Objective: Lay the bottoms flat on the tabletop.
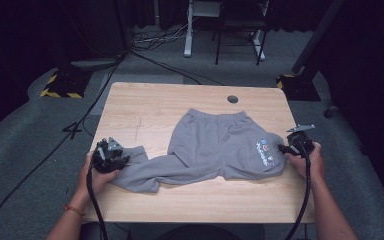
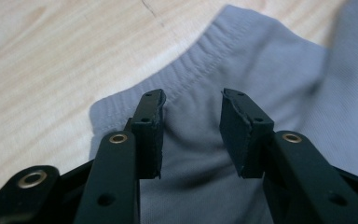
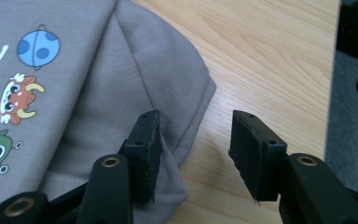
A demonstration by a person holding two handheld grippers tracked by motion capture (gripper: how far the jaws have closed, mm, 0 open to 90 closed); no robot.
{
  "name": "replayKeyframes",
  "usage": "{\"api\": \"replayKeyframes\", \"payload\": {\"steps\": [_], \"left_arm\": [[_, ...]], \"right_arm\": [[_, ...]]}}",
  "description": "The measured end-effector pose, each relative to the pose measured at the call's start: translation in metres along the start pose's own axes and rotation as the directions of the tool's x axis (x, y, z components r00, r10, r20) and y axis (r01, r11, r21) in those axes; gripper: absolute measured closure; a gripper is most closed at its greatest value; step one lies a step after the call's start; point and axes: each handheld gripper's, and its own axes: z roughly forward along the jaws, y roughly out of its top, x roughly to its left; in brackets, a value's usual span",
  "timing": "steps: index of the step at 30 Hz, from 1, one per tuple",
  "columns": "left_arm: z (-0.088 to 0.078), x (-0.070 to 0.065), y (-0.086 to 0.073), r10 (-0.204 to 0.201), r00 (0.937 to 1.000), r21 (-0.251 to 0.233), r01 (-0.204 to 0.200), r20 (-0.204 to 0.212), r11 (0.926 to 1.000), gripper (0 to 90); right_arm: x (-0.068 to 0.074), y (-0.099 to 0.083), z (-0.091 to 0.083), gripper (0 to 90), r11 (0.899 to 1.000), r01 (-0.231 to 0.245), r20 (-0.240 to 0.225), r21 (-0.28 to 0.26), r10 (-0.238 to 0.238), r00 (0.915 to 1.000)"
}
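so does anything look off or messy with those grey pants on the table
The grey pants lie unevenly on the table: one leg trails out toward the left gripper, while the end by the right gripper is folded back on itself into a rounded bulge. Nothing looks torn or spilled. Both grippers are open at the cloth's edges.

Counts on the wooden table (image 1: 145, 107)
One pair of grey sweatpants (image 1: 215, 147); two grippers, left gripper (image 1: 111, 156) and right gripper (image 1: 286, 148); one table.
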Motion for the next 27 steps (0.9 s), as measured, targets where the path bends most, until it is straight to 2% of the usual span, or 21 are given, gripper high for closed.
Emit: {"api": "replayKeyframes", "payload": {"steps": [3,4,5,6,7,8,9,10,11,12,13,15,16,17,18,19,20,21,25,26,27], "left_arm": [[-0.005,-0.006,-0.006,0.0,0.9995,-0.009,0.001,0.032,1.0,60.0],[-0.006,-0.009,-0.008,0.003,0.9992,-0.01,-0.003,0.039,1.0,59.9],[-0.009,-0.015,-0.009,0.019,0.9987,-0.008,-0.018,0.047,0.9998,57.2],[-0.009,-0.015,-0.009,0.019,0.9987,-0.008,-0.018,0.047,0.9998,54.9],[-0.009,-0.019,-0.009,0.022,0.9981,-0.01,-0.021,0.057,0.9997,54.9],[-0.009,-0.021,-0.008,0.032,0.9973,-0.011,-0.031,0.066,0.9995,52.3],[-0.009,-0.024,-0.007,0.036,0.9964,-0.024,-0.034,0.077,0.9991,47.5],[-0.009,-0.027,-0.005,0.044,0.9949,-0.024,-0.041,0.091,0.9988,47.5],[-0.007,-0.03,-0.002,0.056,0.994,-0.028,-0.054,0.094,0.9982,42.5],[-0.006,-0.033,0.0,0.074,0.9931,-0.026,-0.072,0.091,0.9971,42.5],[-0.004,-0.036,0.001,0.071,0.993,-0.026,-0.069,0.094,0.9973,39.7],[-0.001,-0.041,0.003,0.073,0.9894,-0.032,-0.07,0.125,0.997,36.1],[0.0,-0.044,0.003,0.081,0.9898,-0.024,-0.079,0.117,0.9966,29.9],[0.001,-0.047,0.004,0.084,0.9901,-0.019,-0.082,0.113,0.9965,29.9],[0.001,-0.05,0.003,0.075,0.9898,-0.024,-0.073,0.121,0.9971,30.4],[0.0,-0.051,0.002,0.074,0.9889,-0.025,-0.072,0.129,0.9971,30.4],[0.0,-0.052,0.001,0.074,0.9887,-0.025,-0.071,0.13,0.9971,30.9],[-0.001,-0.053,0.0,0.074,0.989,-0.027,-0.071,0.128,0.9971,30.9],[-0.006,-0.058,-0.006,0.07,0.9873,-0.029,-0.066,0.143,0.9974,32.0],[-0.007,-0.059,-0.008,0.06,0.9867,-0.028,-0.056,0.151,0.998,32.6],[-0.008,-0.059,-0.009,0.056,0.9861,-0.027,-0.052,0.156,0.9983,32.6]], "right_arm": [[-0.002,0.001,-0.001,50.4,1.0,-0.01,0.02,0.017,0.01,0.9997],[-0.002,0.002,-0.003,49.9,1.0,-0.006,0.024,0.003,0.006,0.9997],[0.002,0.006,-0.01,47.7,0.998,0.0,0.001,-0.057,0.0,1.0],[0.002,0.006,-0.01,47.7,0.998,0.0,0.001,-0.057,0.0,1.0],[0.006,0.01,-0.015,47.3,0.995,0.011,-0.025,-0.096,-0.014,0.9996],[0.013,0.015,-0.021,46.8,0.991,0.028,-0.035,-0.129,-0.033,0.9989],[0.03,0.029,-0.03,44.6,0.977,0.069,-0.06,-0.2,-0.082,0.9948],[0.03,0.029,-0.03,44.6,0.977,0.069,-0.06,-0.2,-0.082,0.9948],[0.052,0.045,-0.036,42.9,0.958,0.107,-0.121,-0.266,-0.144,0.9822],[0.052,0.045,-0.036,42.9,0.958,0.107,-0.121,-0.266,-0.144,0.9822],[0.065,0.053,-0.036,40.3,0.952,0.12,-0.162,-0.28,-0.17,0.9721],[0.093,0.069,-0.033,38.2,0.939,0.162,-0.23,-0.302,-0.237,0.9437],[0.121,0.084,-0.026,37.2,0.93,0.199,-0.271,-0.308,-0.287,0.9187],[0.121,0.084,-0.026,37.2,0.93,0.199,-0.271,-0.308,-0.287,0.9187],[0.147,0.097,-0.018,36.4,0.921,0.23,-0.318,-0.315,-0.33,0.8887],[0.147,0.097,-0.018,36.4,0.921,0.23,-0.318,-0.315,-0.33,0.8887],[0.172,0.108,-0.013,36.3,0.907,0.271,-0.335,-0.323,-0.378,0.8631],[0.172,0.108,-0.013,36.1,0.907,0.271,-0.335,-0.323,-0.378,0.8631],[0.21,0.125,-0.006,37.6,0.885,0.322,-0.382,-0.335,-0.44,0.8127],[0.225,0.131,-0.001,37.9,0.876,0.345,-0.394,-0.337,-0.464,0.7932],[0.232,0.134,0.002,38.2,0.875,0.352,-0.402,-0.333,-0.47,0.7862]]}}
